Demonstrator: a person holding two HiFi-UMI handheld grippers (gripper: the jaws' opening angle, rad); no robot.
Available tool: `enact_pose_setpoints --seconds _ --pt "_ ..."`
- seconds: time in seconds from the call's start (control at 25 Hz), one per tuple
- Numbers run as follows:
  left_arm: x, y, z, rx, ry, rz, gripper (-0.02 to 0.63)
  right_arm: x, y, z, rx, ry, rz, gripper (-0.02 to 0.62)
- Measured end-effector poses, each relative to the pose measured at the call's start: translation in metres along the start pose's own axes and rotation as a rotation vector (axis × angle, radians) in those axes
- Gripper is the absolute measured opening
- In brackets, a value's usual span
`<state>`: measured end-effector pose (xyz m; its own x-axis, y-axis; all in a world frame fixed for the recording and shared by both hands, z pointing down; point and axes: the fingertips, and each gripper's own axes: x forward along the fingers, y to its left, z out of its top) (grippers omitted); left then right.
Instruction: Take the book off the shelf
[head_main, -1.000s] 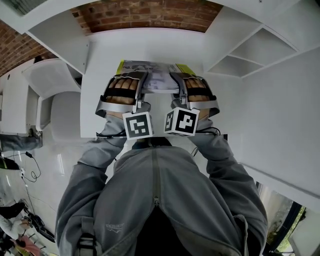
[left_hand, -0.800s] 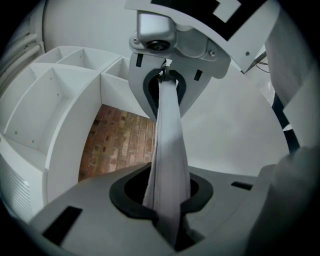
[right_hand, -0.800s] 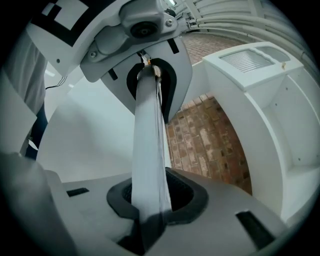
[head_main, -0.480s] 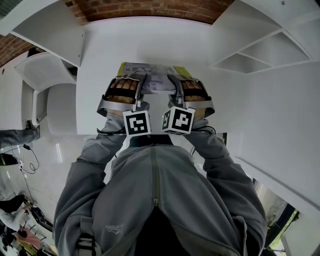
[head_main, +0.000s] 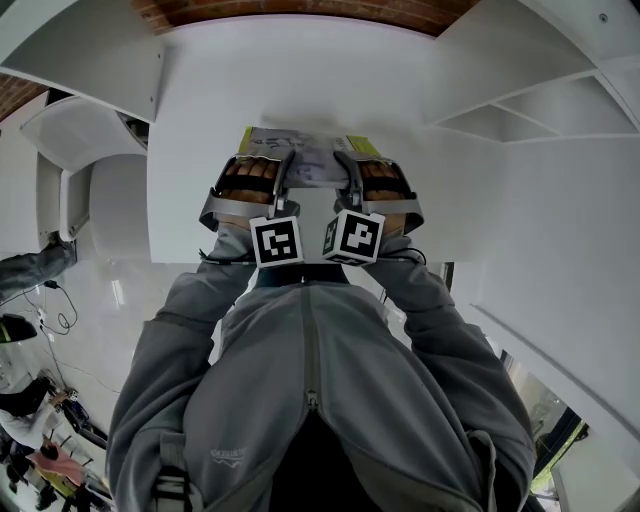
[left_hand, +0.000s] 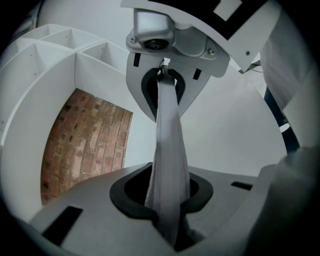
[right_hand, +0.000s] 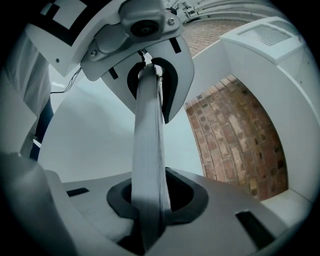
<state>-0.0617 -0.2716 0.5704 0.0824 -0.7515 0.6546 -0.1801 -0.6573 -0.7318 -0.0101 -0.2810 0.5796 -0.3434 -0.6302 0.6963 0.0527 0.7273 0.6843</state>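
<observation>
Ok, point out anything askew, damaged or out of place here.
Nothing stands out. The book is held by its near edge, with the left hand-held gripper and right hand-held gripper shut on it side by side above the white surface. No torn or bent pages show.

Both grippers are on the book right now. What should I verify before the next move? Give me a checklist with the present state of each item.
1. Grip of the left gripper on the book: ok, fingers clamped on its edge.
2. Grip of the right gripper on the book: ok, fingers clamped likewise.
3. The book is out of the shelf: ok, the compartments lie off to the right.
4. The white surface around the book is bare: ok, where visible.
5. Gap between the book and the white surface: cannot tell.
</observation>
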Motion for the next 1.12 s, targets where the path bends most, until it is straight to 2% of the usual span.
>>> enact_pose_setpoints --seconds 0.52,0.68,1.0,1.12 --pt "0.020 -0.050 -0.009 -0.034 0.012 -0.129 0.078 0.023 0.054 -0.007 -0.022 0.014 0.124 0.081" --pt "0.027 -0.059 -0.011 -0.032 0.018 -0.173 0.078 0.030 0.058 -0.010 -0.012 0.026 0.134 0.082" --pt "0.043 -0.079 -0.016 -0.030 0.051 -0.203 0.086 0.049 0.079 -0.017 -0.039 0.032 0.162 0.092" --pt "0.044 -0.095 -0.020 -0.025 0.071 -0.256 0.098 0.051 0.089 -0.019 -0.058 0.041 0.181 0.107"
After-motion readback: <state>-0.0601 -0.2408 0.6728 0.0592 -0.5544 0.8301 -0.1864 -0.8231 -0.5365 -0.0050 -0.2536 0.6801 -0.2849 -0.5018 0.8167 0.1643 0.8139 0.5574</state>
